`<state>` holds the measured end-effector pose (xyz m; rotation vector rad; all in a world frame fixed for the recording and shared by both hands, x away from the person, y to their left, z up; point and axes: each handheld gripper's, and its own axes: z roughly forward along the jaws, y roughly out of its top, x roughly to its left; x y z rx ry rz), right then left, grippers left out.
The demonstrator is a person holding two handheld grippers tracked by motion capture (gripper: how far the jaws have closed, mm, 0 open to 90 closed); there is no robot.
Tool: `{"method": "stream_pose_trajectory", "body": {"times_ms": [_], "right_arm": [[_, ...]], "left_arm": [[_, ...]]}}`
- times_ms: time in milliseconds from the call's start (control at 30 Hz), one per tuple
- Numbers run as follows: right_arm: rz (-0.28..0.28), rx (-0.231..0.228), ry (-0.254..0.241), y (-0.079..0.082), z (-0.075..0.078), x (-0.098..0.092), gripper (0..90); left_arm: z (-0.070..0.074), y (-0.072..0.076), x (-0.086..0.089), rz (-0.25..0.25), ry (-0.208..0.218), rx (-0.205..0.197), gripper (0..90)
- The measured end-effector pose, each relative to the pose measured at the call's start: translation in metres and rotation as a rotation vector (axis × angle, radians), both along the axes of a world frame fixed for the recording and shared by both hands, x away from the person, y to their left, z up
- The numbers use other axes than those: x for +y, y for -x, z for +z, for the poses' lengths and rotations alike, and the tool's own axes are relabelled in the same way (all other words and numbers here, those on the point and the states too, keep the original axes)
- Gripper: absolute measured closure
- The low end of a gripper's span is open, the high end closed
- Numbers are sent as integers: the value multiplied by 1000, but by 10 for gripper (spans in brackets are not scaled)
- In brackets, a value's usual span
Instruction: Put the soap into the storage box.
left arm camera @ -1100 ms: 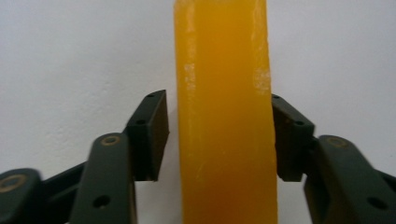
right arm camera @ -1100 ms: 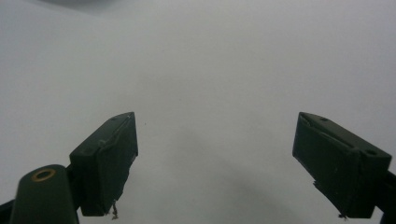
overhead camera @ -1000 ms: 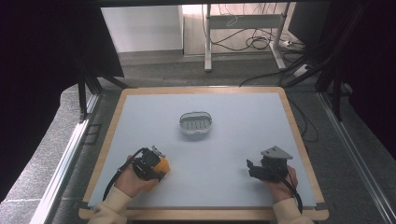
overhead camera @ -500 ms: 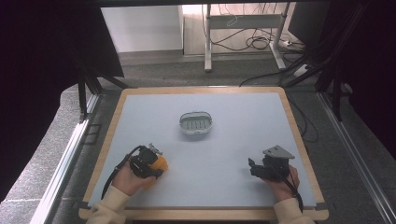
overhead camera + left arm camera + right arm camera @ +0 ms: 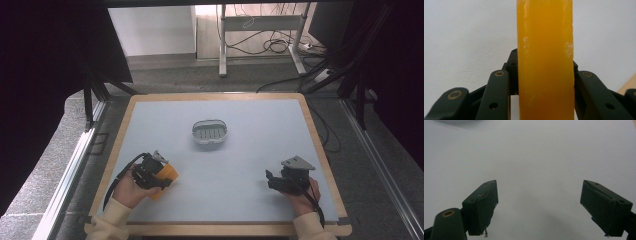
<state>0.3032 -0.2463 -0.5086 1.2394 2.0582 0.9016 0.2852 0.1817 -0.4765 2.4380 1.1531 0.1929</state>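
An orange soap-like bar [image 5: 169,175] stands on edge at the near left of the board, with my left gripper [image 5: 161,176] shut on it. In the left gripper view the bar [image 5: 545,62] rises between the two black jaws, which press on both its sides. A small white oval dish [image 5: 210,133] with a slotted floor sits alone in the middle of the board, well beyond the bar. At the near right my right gripper [image 5: 270,180] rests low, pointing left. Its jaws [image 5: 539,202] stand wide apart over bare surface, nothing between them.
The work surface is a pale blue-grey board [image 5: 260,130] with a wooden rim [image 5: 320,145]. Beyond the far edge lie dark floor, table legs and cables [image 5: 270,45]. A metal rail [image 5: 70,165] runs along the left side.
The left hand with the orange bar has shifted a touch to the left. The right gripper has stayed where it was.
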Motion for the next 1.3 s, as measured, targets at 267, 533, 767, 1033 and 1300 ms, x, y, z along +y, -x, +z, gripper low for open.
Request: {"method": "stream_pose_trajectory", "body": {"times_ms": [267, 533, 767, 1033, 1300], "right_arm": [[-4, 3, 2, 0, 0, -1, 151], [10, 10, -9, -1, -1, -1, 151], [14, 12, -11, -1, -1, -1, 152], [14, 15, -4, -1, -2, 0, 153], [11, 19, -8, -2, -2, -1, 153]], "left_arm": [[2, -3, -2, -38, 20, 11, 618], [16, -11, -3, -54, 34, 6, 619], [29, -19, -7, -82, 56, 2, 619], [31, -26, -5, -94, 74, 17, 619], [36, -35, -8, -109, 68, 21, 619]]}}
